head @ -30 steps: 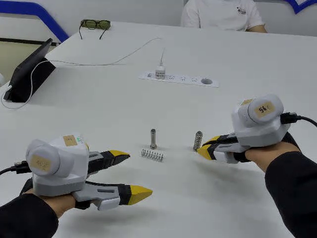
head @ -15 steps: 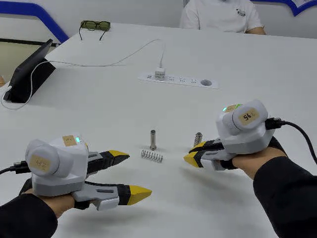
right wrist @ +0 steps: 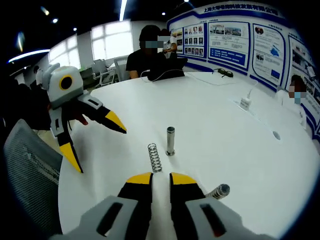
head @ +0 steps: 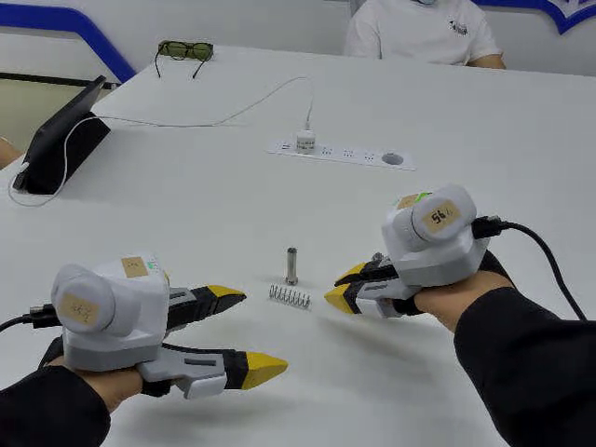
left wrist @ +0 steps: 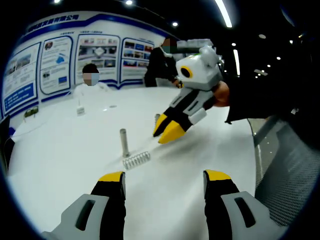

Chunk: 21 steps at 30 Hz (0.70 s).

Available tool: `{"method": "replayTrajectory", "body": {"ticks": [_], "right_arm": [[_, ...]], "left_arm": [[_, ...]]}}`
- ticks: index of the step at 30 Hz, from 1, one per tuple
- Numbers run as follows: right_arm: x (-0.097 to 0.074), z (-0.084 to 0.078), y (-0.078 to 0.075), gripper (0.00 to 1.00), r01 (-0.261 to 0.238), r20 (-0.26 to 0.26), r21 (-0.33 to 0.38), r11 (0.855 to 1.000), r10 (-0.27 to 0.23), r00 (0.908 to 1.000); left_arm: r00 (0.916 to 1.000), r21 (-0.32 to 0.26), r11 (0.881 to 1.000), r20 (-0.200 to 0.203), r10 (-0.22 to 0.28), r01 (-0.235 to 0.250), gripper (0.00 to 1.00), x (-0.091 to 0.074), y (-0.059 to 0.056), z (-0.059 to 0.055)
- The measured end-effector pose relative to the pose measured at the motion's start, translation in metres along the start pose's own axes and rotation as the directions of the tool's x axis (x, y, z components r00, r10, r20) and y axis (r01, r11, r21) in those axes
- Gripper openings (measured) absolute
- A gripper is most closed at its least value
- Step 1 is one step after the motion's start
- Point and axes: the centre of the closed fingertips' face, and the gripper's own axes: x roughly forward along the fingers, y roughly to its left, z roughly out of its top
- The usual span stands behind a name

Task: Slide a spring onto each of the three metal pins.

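Tabletop (head: 233,186): right gripper (head: 342,286), jaws together, has left sprung pin (right wrist: 220,190) for spring (head: 289,296) at nine o'clock. Left gripper (head: 256,331) spread.

I worked at a wide white table (head: 214,196). The wall (head: 233,19) behind it was white, with a curved blue stripe (head: 65,20). Blue-and-white display boards (right wrist: 240,35) lined another wall, and bright windows (right wrist: 107,39) stood further along. Long strip lights (left wrist: 223,12) and small round spots (left wrist: 174,23) shone from a dark ceiling. A grey mesh chair (left wrist: 287,165) stood just beside the table.
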Motion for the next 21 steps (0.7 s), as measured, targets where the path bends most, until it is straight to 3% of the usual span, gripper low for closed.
{"method": "replayTrajectory", "body": {"ticks": [21], "right_arm": [[0.029, 0.002, 0.009, 0.15, -0.059, -0.041, -0.067, 0.996, 0.057, 0.9976]], "left_arm": [[0.9999, -0.007, 1.0, -0.007, 0.012, -0.012, 0.64, -0.005, 0.007, -0.004]]}}
